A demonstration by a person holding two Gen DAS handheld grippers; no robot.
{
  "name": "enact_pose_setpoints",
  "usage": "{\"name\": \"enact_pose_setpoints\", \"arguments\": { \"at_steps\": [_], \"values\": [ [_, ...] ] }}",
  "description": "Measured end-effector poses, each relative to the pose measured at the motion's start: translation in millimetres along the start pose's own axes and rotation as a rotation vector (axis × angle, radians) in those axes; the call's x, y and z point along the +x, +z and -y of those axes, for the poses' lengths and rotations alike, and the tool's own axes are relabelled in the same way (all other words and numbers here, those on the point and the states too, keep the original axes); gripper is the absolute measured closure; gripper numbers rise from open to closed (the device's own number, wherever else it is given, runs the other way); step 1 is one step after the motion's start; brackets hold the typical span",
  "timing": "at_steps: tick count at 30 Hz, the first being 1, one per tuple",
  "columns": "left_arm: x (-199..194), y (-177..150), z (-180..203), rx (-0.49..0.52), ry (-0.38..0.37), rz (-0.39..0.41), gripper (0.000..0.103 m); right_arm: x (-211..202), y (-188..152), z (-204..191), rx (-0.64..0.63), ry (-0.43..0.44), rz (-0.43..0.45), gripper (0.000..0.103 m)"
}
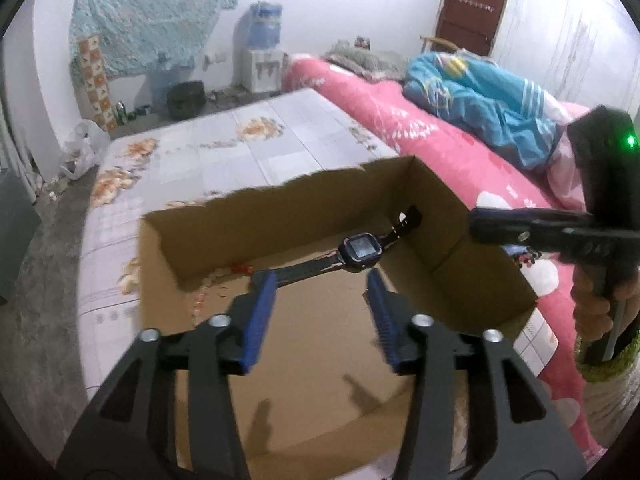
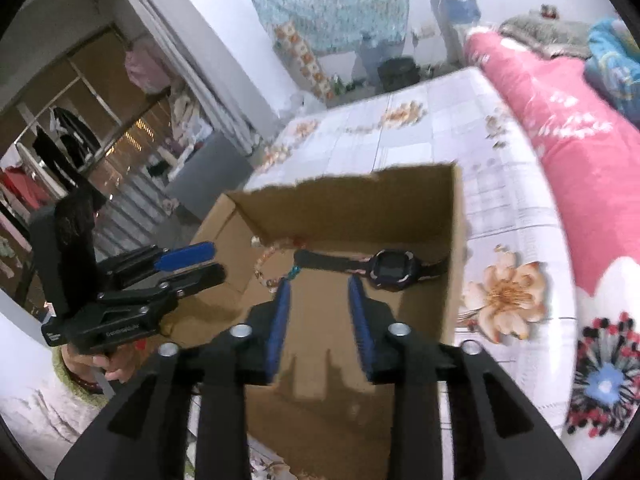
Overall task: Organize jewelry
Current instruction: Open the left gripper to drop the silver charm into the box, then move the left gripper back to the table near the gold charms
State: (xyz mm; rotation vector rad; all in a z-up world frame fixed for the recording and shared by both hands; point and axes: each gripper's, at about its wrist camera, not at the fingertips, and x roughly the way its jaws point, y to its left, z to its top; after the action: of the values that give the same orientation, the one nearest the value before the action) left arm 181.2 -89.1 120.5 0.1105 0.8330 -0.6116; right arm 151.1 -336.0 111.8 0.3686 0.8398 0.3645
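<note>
Nearest in the left wrist view, the left gripper (image 1: 322,280) has its blue pads spread wide with nothing between them, poised over an open cardboard box (image 1: 460,276). In the right wrist view, the right gripper (image 2: 320,284) is parted to a moderate gap, also empty, pointing into the same box from the other side.

Just beyond the fingertips, a dark watch (image 1: 359,249) lies flat on the box floor, its strap stretched toward the far right corner. Beside it, against the far wall, lies a pale beaded bracelet (image 2: 266,264) with a small teal charm. Both pieces appear already stowed, so sorting seems well along; whether more jewelry waits outside cannot be told, though something small and beaded shows blurred beneath the right gripper in the left view.

The box rests on a floral sheet (image 2: 500,216), with a pink quilt (image 1: 432,140) beyond it.
</note>
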Motion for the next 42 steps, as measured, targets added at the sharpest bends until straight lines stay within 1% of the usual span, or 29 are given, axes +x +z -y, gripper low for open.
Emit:
{"name": "enact_pose_setpoints", "arguments": {
  "at_steps": [2, 3, 4, 5, 6, 7, 9, 10, 11, 12, 14, 15, 16, 18, 19, 24, 27, 30, 32, 33, 34, 35, 36, 38, 40, 41, 42],
  "values": [
    [-17.1, -6.3, -9.3, -0.021, 0.018, 0.029, 0.035, -21.7, -5.5, 5.5, 0.011, -0.026, 0.059, 0.053],
    [-27.9, -12.3, -18.1, -0.043, 0.033, 0.055, 0.032, -28.3, -7.9, 9.4, 0.022, -0.034, 0.074, 0.051],
    [-35.0, -17.7, -26.5, -0.066, 0.049, 0.074, 0.025, -36.7, -12.9, 17.3, 0.049, -0.048, 0.092, 0.050],
    [-38.9, -22.0, -33.9, -0.088, 0.065, 0.084, 0.021, -41.0, -16.6, 23.8, 0.072, -0.055, 0.099, 0.049],
    [-41.4, -30.0, -46.2, -0.133, 0.085, 0.086, 0.020, -43.4, -21.2, 32.2, 0.105, -0.059, 0.102, 0.049],
    [-40.3, -35.8, -55.0, -0.172, 0.087, 0.075, 0.019, -42.0, -27.7, 43.1, 0.147, -0.055, 0.091, 0.049],
    [-27.2, -51.4, -76.9, -0.288, 0.073, 0.013, 0.019, -31.7, -36.8, 56.1, 0.205, -0.038, 0.046, 0.049],
    [-20.7, -57.3, -83.1, -0.327, 0.067, -0.018, 0.019, -22.3, -43.4, 63.0, 0.242, -0.026, 0.013, 0.049],
    [-12.3, -64.4, -88.6, -0.370, 0.054, -0.052, 0.019, -15.8, -47.4, 65.4, 0.261, -0.015, -0.005, 0.049],
    [-3.9, -72.0, -91.6, -0.409, 0.025, -0.080, 0.019, -10.6, -51.4, 67.0, 0.275, -0.006, -0.018, 0.049],
    [4.1, -79.2, -90.1, -0.429, -0.020, -0.099, 0.019, -0.2, -57.7, 64.2, 0.287, 0.027, -0.031, 0.049],
    [6.7, -82.4, -85.6, -0.431, -0.054, -0.099, 0.019, 4.7, -59.3, 60.7, 0.285, 0.056, -0.036, 0.048],
    [7.9, -84.4, -82.2, -0.430, -0.079, -0.098, 0.019, 6.1, -59.0, 55.7, 0.264, 0.032, -0.025, 0.045],
    [6.6, -86.7, -72.6, -0.406, -0.035, -0.088, 0.019, 8.6, -56.9, 49.0, 0.229, -0.002, -0.025, 0.045],
    [5.5, -87.5, -71.1, -0.401, -0.028, -0.088, 0.019, 10.4, -54.4, 48.5, 0.224, -0.010, -0.026, 0.045],
    [-4.4, -99.1, -67.6, -0.431, -0.060, -0.077, 0.019, 16.1, -46.4, 56.1, 0.246, 0.009, -0.028, 0.045],
    [-4.9, -100.6, -61.7, -0.423, -0.055, -0.065, 0.019, 17.1, -46.1, 60.6, 0.256, 0.022, -0.020, 0.045],
    [-7.7, -101.3, -58.2, -0.406, -0.046, -0.050, 0.019, 16.5, -48.6, 63.5, 0.264, 0.039, -0.004, 0.045],
    [-16.2, -102.7, -57.5, -0.398, -0.054, -0.018, 0.019, 8.4, -50.7, 66.1, 0.270, 0.037, 0.029, 0.045],
    [-25.8, -103.9, -56.1, -0.387, -0.059, 0.022, 0.019, 1.4, -52.3, 65.9, 0.264, 0.023, 0.053, 0.045],
    [-32.7, -104.5, -56.4, -0.379, -0.055, 0.050, 0.017, -7.5, -54.6, 65.3, 0.258, 0.006, 0.080, 0.045],
    [-44.6, -107.2, -55.5, -0.364, -0.045, 0.096, 0.017, -19.0, -59.5, 64.2, 0.249, -0.018, 0.111, 0.044],
    [-57.0, -111.9, -54.7, -0.347, -0.033, 0.141, 0.017, -30.7, -66.6, 62.2, 0.238, -0.046, 0.137, 0.042],
    [-77.0, -122.8, -53.5, -0.313, -0.013, 0.199, 0.015, -48.1, -81.6, 57.0, 0.211, -0.094, 0.171, 0.034],
    [-92.7, -138.7, -50.5, -0.284, -0.008, 0.219, 0.014, -61.8, -100.9, 48.8, 0.176, -0.151, 0.181, 0.029],
    [-97.0, -145.8, -48.4, -0.271, -0.011, 0.214, 0.013, -66.7, -113.5, 42.9, 0.152, -0.190, 0.172, 0.027],
    [-100.0, -157.3, -43.3, -0.249, -0.020, 0.189, 0.013, -69.1, -123.6, 37.8, 0.132, -0.221, 0.160, 0.026]
  ]
}}
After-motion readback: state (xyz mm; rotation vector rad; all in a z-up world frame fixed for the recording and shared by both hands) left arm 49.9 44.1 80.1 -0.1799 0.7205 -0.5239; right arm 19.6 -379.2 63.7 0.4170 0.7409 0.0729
